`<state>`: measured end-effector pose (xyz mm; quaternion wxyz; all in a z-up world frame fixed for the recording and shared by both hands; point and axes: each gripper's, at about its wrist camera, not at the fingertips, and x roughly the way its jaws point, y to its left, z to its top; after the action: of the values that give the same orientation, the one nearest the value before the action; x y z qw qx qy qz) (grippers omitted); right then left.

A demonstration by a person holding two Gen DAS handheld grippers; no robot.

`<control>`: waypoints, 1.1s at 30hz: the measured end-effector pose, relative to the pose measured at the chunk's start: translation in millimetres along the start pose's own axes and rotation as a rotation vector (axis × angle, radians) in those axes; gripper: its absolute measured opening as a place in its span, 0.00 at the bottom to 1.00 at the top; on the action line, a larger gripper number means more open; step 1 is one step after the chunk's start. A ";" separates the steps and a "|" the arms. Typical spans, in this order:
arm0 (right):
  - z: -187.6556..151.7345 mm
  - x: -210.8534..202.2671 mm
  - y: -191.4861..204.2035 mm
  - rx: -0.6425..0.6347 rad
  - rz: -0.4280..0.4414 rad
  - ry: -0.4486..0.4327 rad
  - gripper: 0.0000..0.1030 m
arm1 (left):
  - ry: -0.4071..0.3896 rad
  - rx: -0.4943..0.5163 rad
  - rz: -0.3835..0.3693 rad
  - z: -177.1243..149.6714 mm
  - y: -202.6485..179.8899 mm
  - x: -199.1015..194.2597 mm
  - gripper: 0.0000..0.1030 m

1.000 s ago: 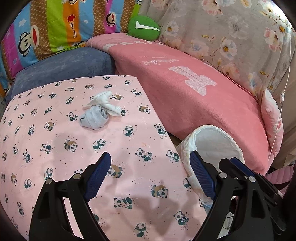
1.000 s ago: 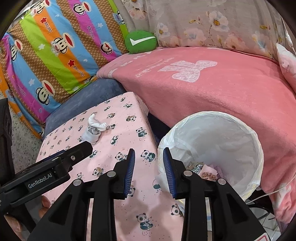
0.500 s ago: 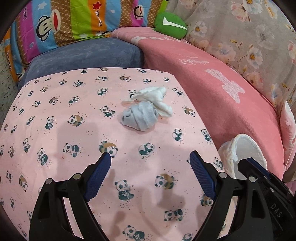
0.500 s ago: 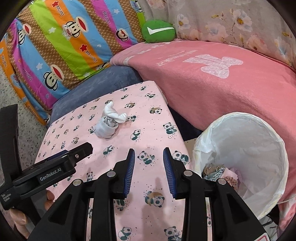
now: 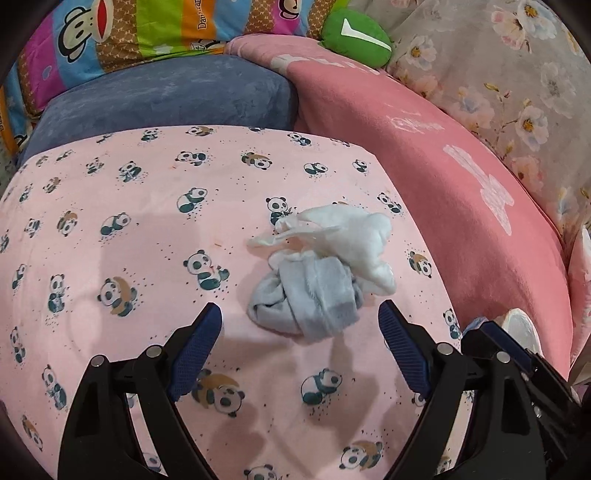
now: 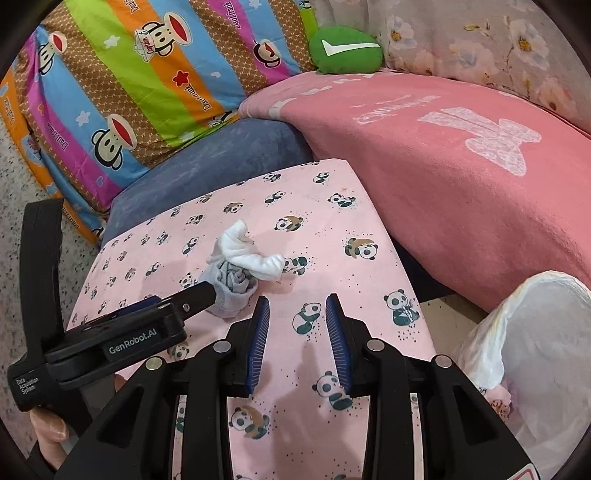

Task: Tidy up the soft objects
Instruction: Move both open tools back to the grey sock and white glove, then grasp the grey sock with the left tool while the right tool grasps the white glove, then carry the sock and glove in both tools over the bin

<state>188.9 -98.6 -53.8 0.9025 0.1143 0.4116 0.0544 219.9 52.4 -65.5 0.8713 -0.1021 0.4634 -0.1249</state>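
A balled-up grey sock (image 5: 306, 299) lies on the pink panda-print table cover (image 5: 147, 240), with a crumpled white sock (image 5: 343, 240) touching its far side. My left gripper (image 5: 299, 325) is open, its blue pads standing wide to either side of the grey sock's near edge. In the right wrist view the grey sock (image 6: 232, 288) and white sock (image 6: 247, 251) sit left of centre, and a finger of the left gripper (image 6: 201, 295) reaches the grey sock. My right gripper (image 6: 297, 328) hovers over the cover (image 6: 332, 229), narrowly open with nothing between its pads.
A bin with a white liner (image 6: 517, 332) stands at the table's right, holding some items; its rim (image 5: 521, 328) shows in the left wrist view. Behind are a blue cushion (image 5: 166, 96), a pink blanket (image 5: 443, 184), a green cushion (image 5: 354, 35) and a striped pillow (image 6: 129, 85).
My left gripper has moved forward to the socks, which now lie just ahead between its open fingers. The right gripper swung left, away from the bin, toward the socks.
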 end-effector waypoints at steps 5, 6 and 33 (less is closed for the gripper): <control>9.5 22.8 2.8 -0.033 0.009 0.017 0.33 | 0.054 -0.040 -0.083 4.6 7.4 19.0 0.58; 11.2 27.9 5.1 -0.044 0.012 0.021 0.33 | 0.055 -0.037 -0.105 5.0 8.2 18.7 0.52; 13.9 85.0 44.6 -0.003 0.103 0.110 0.15 | -0.038 -0.005 0.059 -0.4 48.5 -23.0 0.39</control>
<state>254.9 -41.3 -95.8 0.8748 0.1311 0.4539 0.1075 213.1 105.5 -62.0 0.8830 -0.0931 0.4500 -0.0959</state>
